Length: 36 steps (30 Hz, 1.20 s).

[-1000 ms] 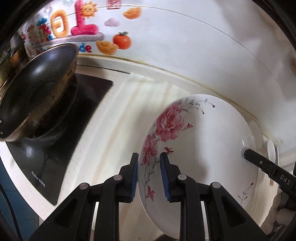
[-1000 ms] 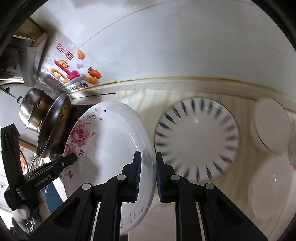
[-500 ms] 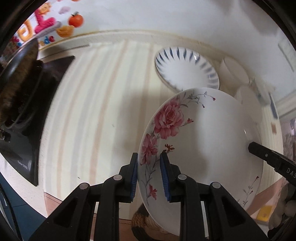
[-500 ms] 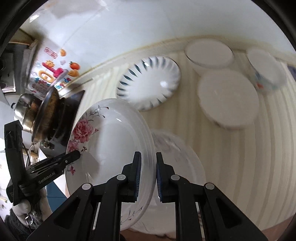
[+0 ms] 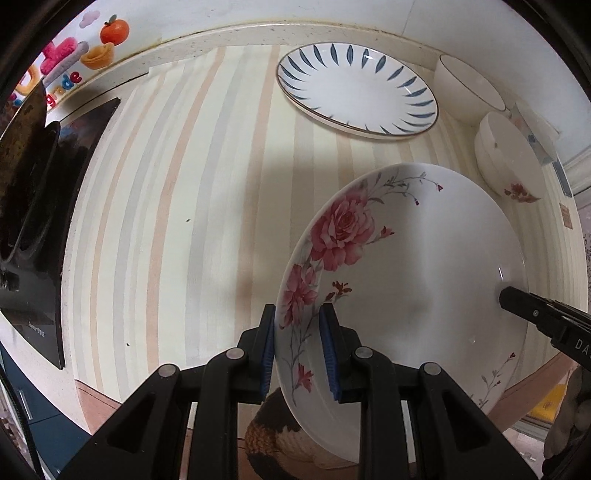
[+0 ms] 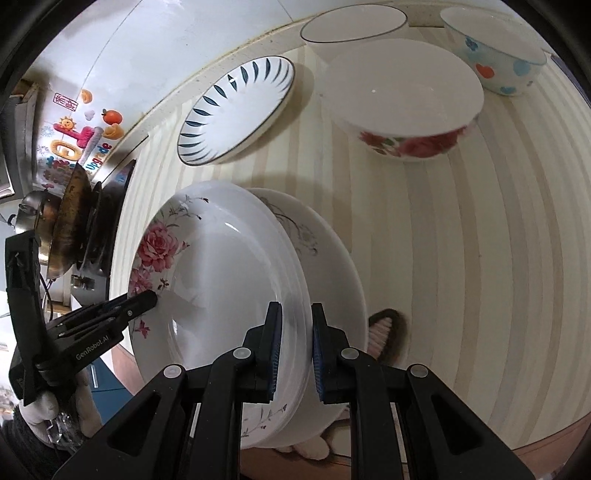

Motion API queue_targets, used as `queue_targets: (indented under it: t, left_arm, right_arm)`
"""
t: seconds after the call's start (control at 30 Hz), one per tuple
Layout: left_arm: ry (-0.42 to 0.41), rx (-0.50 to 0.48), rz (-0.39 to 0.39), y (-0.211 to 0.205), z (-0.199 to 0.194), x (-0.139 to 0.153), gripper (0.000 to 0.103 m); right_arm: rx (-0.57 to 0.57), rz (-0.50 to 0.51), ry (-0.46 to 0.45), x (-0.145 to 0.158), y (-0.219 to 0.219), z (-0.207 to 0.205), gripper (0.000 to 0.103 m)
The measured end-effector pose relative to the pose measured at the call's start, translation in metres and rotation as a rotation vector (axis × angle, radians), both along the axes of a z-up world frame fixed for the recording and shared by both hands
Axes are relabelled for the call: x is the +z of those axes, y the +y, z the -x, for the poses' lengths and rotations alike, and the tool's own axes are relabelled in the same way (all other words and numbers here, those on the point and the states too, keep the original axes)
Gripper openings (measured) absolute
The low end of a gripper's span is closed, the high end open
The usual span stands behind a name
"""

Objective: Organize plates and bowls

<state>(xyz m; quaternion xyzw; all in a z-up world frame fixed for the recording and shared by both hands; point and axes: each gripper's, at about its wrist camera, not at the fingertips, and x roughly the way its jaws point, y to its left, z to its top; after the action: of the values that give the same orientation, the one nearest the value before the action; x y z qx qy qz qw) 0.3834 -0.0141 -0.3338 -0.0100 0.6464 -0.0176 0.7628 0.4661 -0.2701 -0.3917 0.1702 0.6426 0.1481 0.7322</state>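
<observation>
A white plate with pink roses [image 5: 424, 266] is held between both grippers above the striped counter. My left gripper [image 5: 297, 345] is shut on its left rim. My right gripper [image 6: 295, 354] is shut on its right rim; the plate also shows in the right wrist view [image 6: 221, 280]. Just beneath it lies a second white plate with a grey flower print [image 6: 325, 258]; whether they touch is unclear. A blue-leaf plate [image 5: 356, 90] lies at the back. A rose-print bowl [image 6: 406, 99], a plain white bowl [image 6: 352, 18] and a bowl with hearts [image 6: 495, 55] stand at the right.
A black cooktop [image 5: 37, 229] with a dark wok [image 6: 70, 221] and a steel pot [image 6: 27, 212] lies to the left. The tiled wall with stickers [image 5: 74, 55] runs behind the counter. The counter's front edge [image 5: 99, 398] is close below.
Both grippers have carried the rose plate away from the wall and down toward the counter front, over the grey-flower plate. The bowls and blue-leaf plate have come into view.
</observation>
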Motion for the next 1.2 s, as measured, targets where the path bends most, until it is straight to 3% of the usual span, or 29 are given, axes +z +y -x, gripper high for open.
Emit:
queue_targets:
  t: [0.13, 0.27, 0.57, 0.73, 0.87, 1.0, 1.2]
  left_arm:
    - [0.002, -0.020, -0.010, -0.009, 0.003, -0.002, 0.021]
    - [-0.024, -0.058, -0.066, -0.021, 0.010, -0.003, 0.021]
    - [-0.017, -0.012, -0.036, 0.000, 0.005, 0.013, 0.021]
    - [-0.062, 0.035, 0.012, 0.022, -0.042, 0.045, 0.022]
    - [-0.077, 0.089, 0.054, 0.038, -0.105, 0.056, 0.024]
    - [-0.057, 0.133, 0.073, 0.051, -0.163, 0.045, 0.024]
    - [-0.001, 0.152, 0.071, 0.052, -0.215, 0.008, 0.024]
  right_arm:
    - [-0.006, -0.002, 0.030, -0.006, -0.008, -0.001, 0.017]
    - [-0.012, -0.020, 0.046, -0.006, -0.017, -0.001, 0.019]
    - [0.073, 0.015, 0.107, 0.019, -0.025, -0.004, 0.025]
    - [-0.009, -0.041, 0.027, 0.062, -0.035, -0.036, 0.027]
    - [-0.086, -0.095, -0.048, 0.081, -0.019, -0.095, 0.035]
    - [-0.111, -0.065, -0.019, 0.063, 0.002, -0.153, 0.035]
    - [-0.038, 0.053, 0.047, 0.015, 0.032, -0.210, 0.035]
